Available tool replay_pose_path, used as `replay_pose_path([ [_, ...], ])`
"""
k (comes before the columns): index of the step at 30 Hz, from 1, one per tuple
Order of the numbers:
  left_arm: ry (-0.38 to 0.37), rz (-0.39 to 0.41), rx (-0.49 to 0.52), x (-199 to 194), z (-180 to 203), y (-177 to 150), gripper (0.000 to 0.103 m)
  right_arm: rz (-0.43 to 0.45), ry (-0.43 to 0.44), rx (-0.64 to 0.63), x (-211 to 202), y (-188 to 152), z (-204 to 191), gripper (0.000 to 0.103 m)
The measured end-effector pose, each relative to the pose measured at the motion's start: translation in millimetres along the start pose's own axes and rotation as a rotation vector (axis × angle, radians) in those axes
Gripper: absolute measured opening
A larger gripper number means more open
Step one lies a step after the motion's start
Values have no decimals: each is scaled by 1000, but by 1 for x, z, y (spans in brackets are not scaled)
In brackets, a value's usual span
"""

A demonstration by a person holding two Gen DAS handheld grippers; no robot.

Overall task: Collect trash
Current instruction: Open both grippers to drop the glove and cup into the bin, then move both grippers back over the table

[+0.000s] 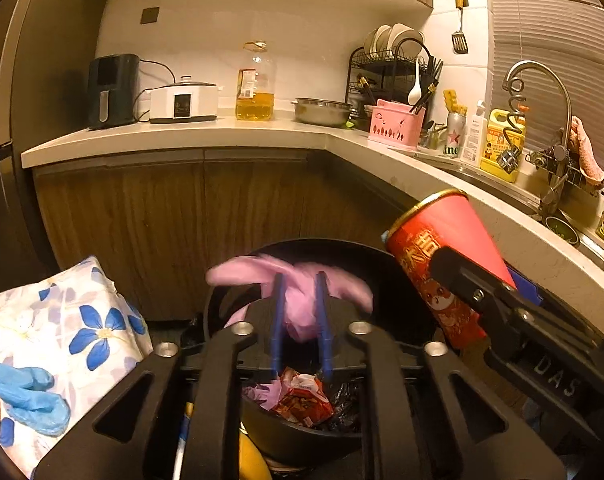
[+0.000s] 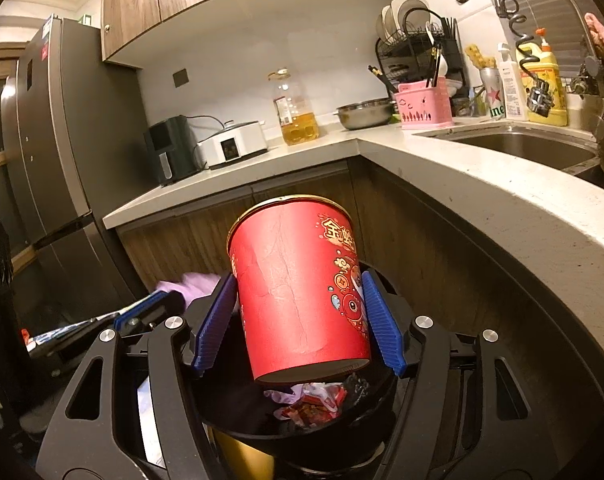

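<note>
A black trash bin (image 1: 302, 436) stands on the floor below both grippers, with crumpled red wrappers (image 1: 302, 398) inside it. My left gripper (image 1: 299, 280) hangs over the bin, its blue fingers apart. A pink, blurred, glove-like piece (image 1: 237, 274) lies loose between and around them. My right gripper (image 2: 297, 280) is shut on a tall red paper cup (image 2: 297, 288), with the blue pads against its sides. The cup tilts over the bin's rim (image 2: 261, 436), and it also shows at the right in the left wrist view, as the red cup (image 1: 434, 240).
A flower-printed pack (image 1: 73, 320) with a blue glove (image 1: 29, 396) on it lies left of the bin. A wooden cabinet under an L-shaped counter (image 1: 221, 132) is close behind. On the right is a sink (image 2: 522, 148), and at the left a fridge (image 2: 49, 160).
</note>
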State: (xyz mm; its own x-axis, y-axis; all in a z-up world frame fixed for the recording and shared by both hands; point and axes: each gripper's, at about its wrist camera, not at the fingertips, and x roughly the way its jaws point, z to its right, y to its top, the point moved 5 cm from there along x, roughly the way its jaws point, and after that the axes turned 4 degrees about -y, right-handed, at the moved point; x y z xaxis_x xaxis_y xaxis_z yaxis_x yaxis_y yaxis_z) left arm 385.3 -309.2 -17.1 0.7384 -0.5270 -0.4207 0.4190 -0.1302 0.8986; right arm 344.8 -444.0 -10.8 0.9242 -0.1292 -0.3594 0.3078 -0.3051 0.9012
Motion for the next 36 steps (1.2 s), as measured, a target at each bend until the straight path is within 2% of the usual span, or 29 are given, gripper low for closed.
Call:
replay_pose_path([
  [1, 1, 2, 3, 0, 0, -1, 36, -1, -1, 0, 1, 0, 0, 65],
  [3, 0, 2, 2, 1, -1, -3, 40, -8, 0, 5, 4, -1, 1, 67],
  [7, 18, -5, -8, 1, -8, -7, 54, -18, -6, 26, 6, -2, 5, 69],
  [12, 78, 0, -20, -7, -20, -12, 69, -18, -13, 26, 3, -2, 7, 72],
  [14, 90, 0, -30, -12, -24, -14, 70, -19, -22, 19, 0, -4, 7, 75],
  [19, 156, 2, -34, -31, -32, -20, 84, -43, -33, 0, -9, -11, 3, 82],
  [26, 233, 9, -28, -62, -38, -26, 90, -39, -47, -59, -31, -18, -12, 85],
  [28, 244, 15, -36, -73, -40, -29, 95, -35, -45, -70, -37, -19, -17, 86],
  [36, 308, 57, -40, -114, -47, -38, 97, -4, -47, -96, -69, -27, -30, 89],
])
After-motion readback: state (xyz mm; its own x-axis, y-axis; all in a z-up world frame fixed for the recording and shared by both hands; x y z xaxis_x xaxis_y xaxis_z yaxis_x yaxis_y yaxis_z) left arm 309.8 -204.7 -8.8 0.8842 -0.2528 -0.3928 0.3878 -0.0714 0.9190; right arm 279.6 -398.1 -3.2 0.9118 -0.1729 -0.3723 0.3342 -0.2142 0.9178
